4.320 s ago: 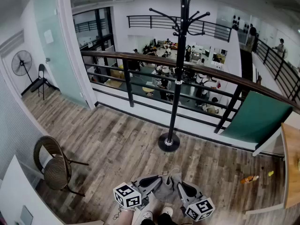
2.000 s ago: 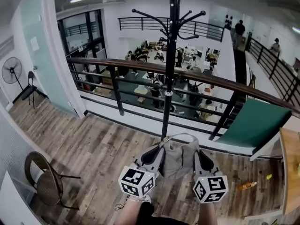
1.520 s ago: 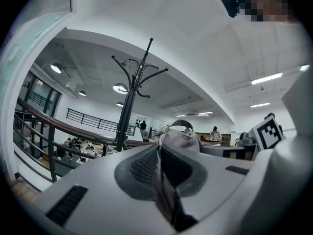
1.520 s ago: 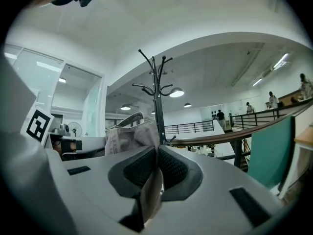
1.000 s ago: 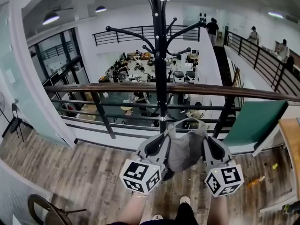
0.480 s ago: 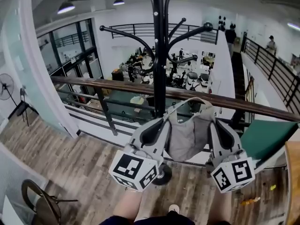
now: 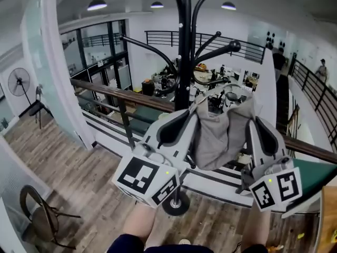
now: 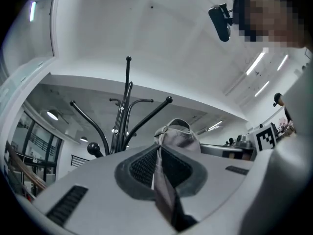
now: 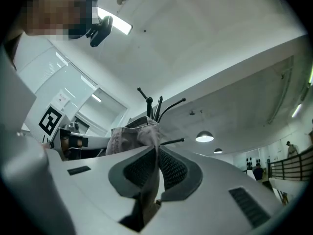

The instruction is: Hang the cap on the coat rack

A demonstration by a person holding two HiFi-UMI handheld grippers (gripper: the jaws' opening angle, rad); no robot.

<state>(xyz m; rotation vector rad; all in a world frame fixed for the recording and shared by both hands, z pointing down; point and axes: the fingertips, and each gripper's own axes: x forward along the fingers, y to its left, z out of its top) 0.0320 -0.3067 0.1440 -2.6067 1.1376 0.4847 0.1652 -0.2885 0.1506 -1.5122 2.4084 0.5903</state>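
Grey fabric cap (image 7: 218,133) held up in front of the pole of the black metal coat rack (image 7: 184,51), below its upper knobbed arms. Left gripper (image 7: 188,116): fingers clenched on the cap's left edge. Right gripper (image 7: 253,121): fingers clenched on its right edge, with fabric pinched between each pair.

left tool (image 7: 192,115): jaws pinching cap (image 7: 218,136), angled upward | right tool (image 7: 251,120): likewise
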